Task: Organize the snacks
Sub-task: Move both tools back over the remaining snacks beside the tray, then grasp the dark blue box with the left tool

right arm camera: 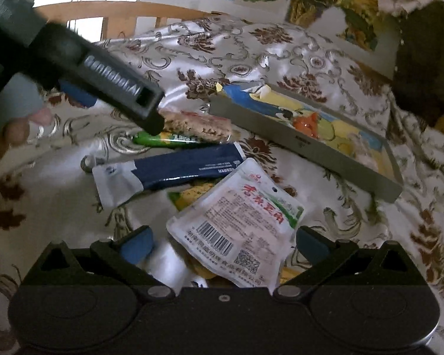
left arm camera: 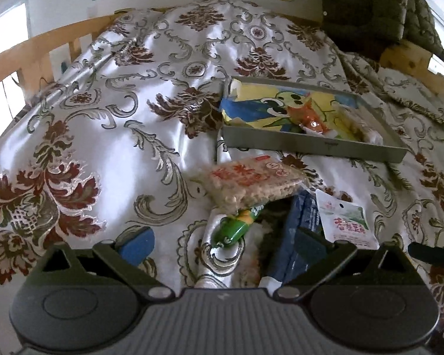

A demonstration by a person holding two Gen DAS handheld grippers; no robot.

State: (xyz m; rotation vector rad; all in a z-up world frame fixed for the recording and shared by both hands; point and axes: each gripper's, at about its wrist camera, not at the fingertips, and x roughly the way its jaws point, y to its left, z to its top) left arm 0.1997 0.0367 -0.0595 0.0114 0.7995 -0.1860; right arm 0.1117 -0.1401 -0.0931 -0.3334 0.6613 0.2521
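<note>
A grey tray (left arm camera: 310,145) (right arm camera: 296,142) lies on the patterned bedspread, holding a yellow-and-blue cartoon bag and an orange packet (left arm camera: 312,118). In front of it is a loose pile: a rice cracker pack (left arm camera: 251,180) (right arm camera: 195,125), a green packet (left arm camera: 233,227) (right arm camera: 168,139), a navy packet (left arm camera: 299,224) (right arm camera: 186,167) and a white pouch (left arm camera: 346,222) (right arm camera: 239,224). My left gripper (left arm camera: 225,245) is open just above the green packet, holding nothing. My right gripper (right arm camera: 223,245) is open, its fingers on either side of the white pouch without closing on it.
A wooden bed rail (left arm camera: 29,47) runs along the left and back. A dark green quilted cover (left arm camera: 370,6) is heaped at the back right. In the right wrist view the left gripper's finger (right arm camera: 112,74) and a hand (right arm camera: 14,130) cross the upper left.
</note>
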